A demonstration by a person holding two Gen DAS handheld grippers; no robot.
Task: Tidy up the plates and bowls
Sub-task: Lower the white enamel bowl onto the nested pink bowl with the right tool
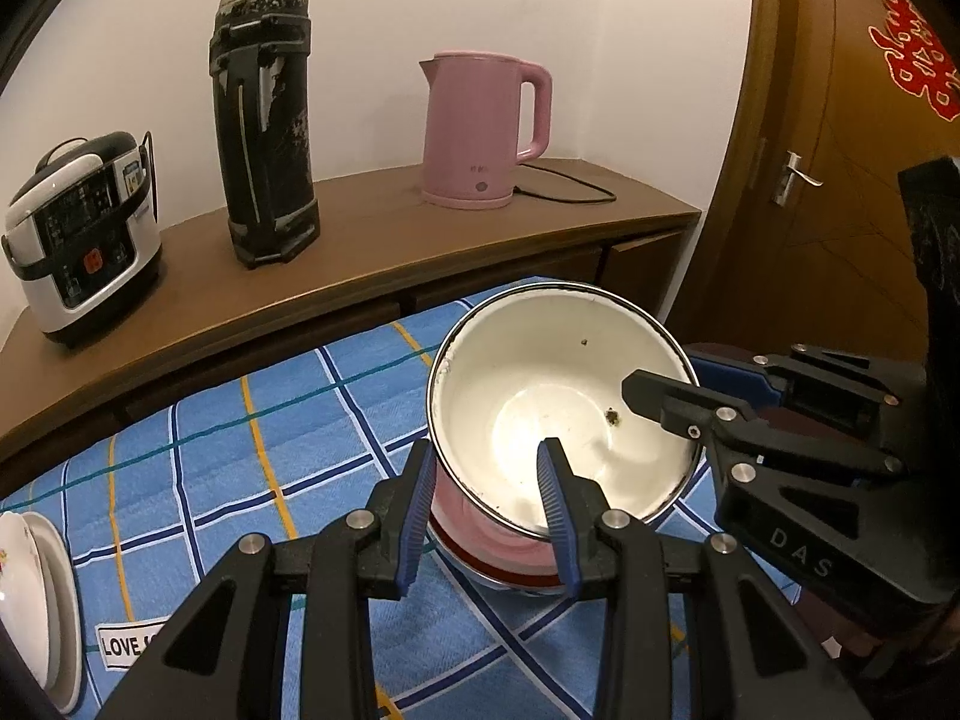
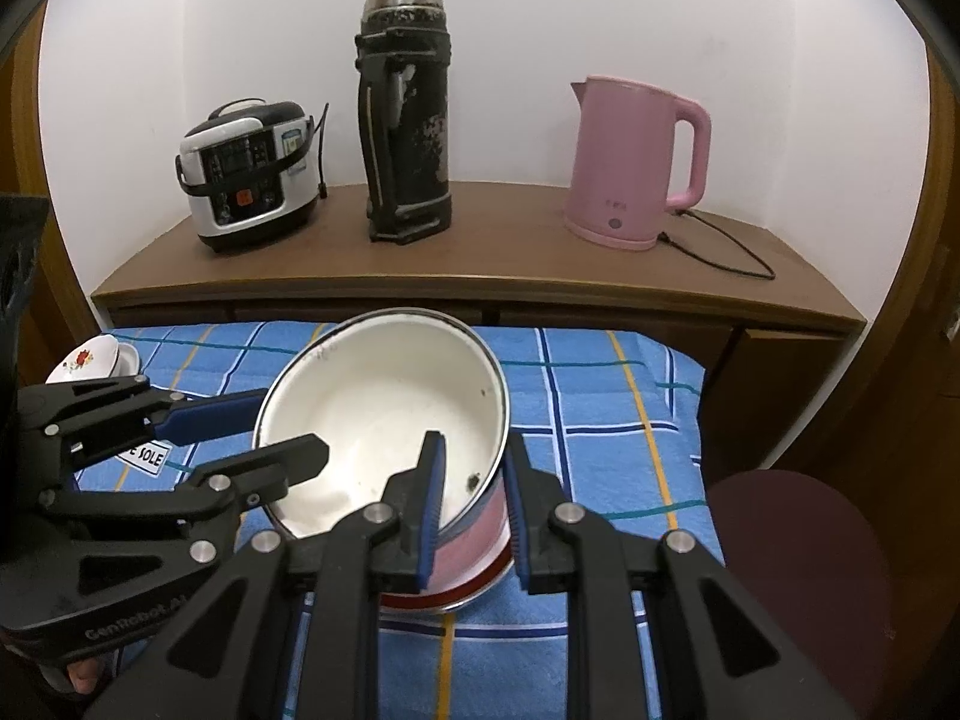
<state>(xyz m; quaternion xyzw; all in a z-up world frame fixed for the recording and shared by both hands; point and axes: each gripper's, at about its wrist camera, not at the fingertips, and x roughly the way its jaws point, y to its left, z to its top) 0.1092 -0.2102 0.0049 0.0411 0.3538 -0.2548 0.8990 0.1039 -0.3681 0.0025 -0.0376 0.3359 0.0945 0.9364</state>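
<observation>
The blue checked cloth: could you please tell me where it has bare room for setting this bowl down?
Free: the cloth right of the enamel bowl, up to the sideboard, and the stretch between the bowl and the flowered dishes. Crowded: around the bowl, where the left hand-held gripper and right hand-held gripper clamp its rim.

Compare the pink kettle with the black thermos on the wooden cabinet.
The kettle is clean, smooth pink; the thermos is black with worn, flaking paint. The kettle is squat with a side handle and spout; the thermos is taller and slimmer, with a metal rim on top. A cord runs from the kettle's base; the thermos has none. Both stand upright on the cabinet against the white wall.
</observation>
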